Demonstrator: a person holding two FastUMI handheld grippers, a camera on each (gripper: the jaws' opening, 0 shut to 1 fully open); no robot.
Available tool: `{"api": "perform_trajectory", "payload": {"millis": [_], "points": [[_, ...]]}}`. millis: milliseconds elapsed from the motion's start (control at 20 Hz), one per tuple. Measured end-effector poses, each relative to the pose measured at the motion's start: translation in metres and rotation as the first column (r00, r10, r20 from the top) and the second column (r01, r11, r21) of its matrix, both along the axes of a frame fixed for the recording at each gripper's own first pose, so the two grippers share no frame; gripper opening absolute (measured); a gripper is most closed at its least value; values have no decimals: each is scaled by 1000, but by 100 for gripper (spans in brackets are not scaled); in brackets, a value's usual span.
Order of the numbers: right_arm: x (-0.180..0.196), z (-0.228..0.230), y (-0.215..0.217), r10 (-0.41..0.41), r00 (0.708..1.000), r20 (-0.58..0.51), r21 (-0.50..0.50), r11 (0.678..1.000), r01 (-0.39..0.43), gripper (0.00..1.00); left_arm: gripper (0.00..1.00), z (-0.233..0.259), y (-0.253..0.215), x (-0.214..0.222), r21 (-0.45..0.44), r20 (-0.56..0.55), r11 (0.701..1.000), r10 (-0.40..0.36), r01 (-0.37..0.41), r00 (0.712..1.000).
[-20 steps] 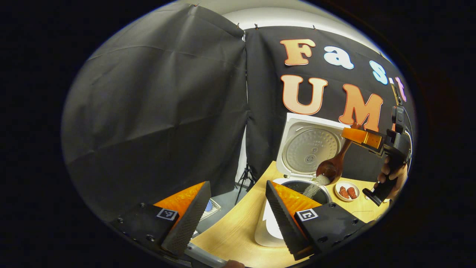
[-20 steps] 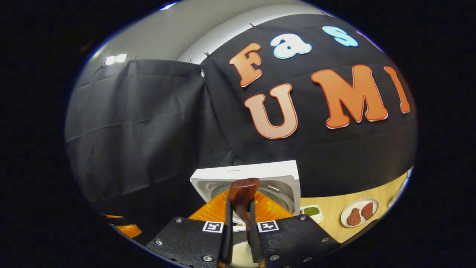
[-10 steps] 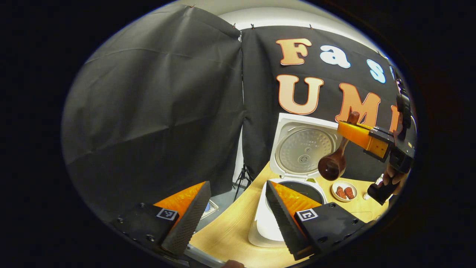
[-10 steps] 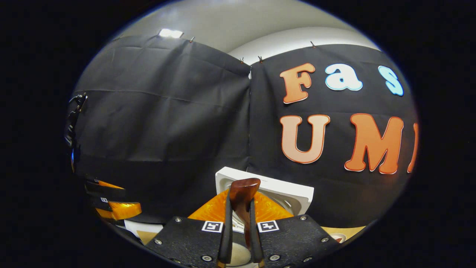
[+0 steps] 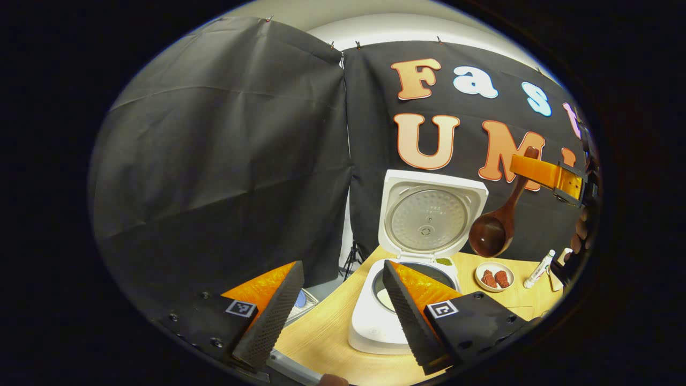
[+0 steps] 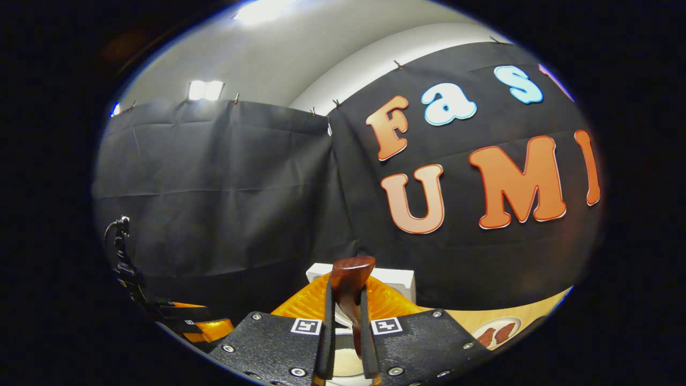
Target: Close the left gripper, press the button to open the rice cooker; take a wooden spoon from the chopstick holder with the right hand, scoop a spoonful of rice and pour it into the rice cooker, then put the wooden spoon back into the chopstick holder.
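Black cloth backs the worktop. Right gripper, raised high, pinches the wooden spoon, bowl hanging beside the open rice cooker. Left gripper fingers are spread.

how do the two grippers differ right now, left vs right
The left gripper is open, its fingers wide apart and holding nothing; the right gripper is shut on the handle of the wooden spoon. The left one sits low in front of the open rice cooker; the right one hangs higher, to the cooker's right. Both have orange fingers on black bodies with square markers.
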State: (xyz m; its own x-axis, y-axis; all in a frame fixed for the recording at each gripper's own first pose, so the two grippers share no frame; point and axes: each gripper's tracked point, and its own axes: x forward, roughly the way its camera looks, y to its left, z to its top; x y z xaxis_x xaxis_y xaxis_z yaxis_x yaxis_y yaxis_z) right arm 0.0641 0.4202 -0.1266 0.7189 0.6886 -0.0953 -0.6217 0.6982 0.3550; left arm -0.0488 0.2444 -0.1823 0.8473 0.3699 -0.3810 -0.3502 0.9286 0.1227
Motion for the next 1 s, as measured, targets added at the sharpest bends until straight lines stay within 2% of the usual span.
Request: {"api": "perform_trajectory", "payload": {"millis": [200, 250, 300, 450, 550, 750, 900, 1000], "points": [[-4, -13, -76, -66, 996, -59, 12, 998, 67, 19, 100, 7, -32, 3, 9, 19, 1000, -22, 22, 1000], [-4, -23, -101, -97, 991, -89, 5, 995, 98, 15, 99, 8, -39, 5, 12, 21, 1000, -25, 25, 999], [-1, -31, -129, -142, 984, -110, -9, 990, 142, 20, 99, 9, -47, 7, 11, 25, 999, -31, 30, 999], [0, -52, -211, -285, 948, -144, -62, 958, 278, 19, 99, 8, -72, 14, 1, 27, 999, -51, 51, 998], [-11, -73, -265, -365, 913, -180, -105, 930, 351, 19, 100, 7, -90, 20, -4, 27, 997, -72, 72, 997], [-40, -104, -363, -527, 814, -244, -182, 850, 495, 20, 100, 5, -126, 30, -8, 23, 993, -120, 121, 992], [-66, -121, -410, -610, 743, -274, -224, 792, 567, 19, 100, 3, -151, 40, -18, 17, 988, -155, 155, 988], [-82, -128, -428, -641, 706, -301, -235, 767, 597, 20, 100, 1, -166, 45, -25, 14, 984, -174, 174, 985]]}}
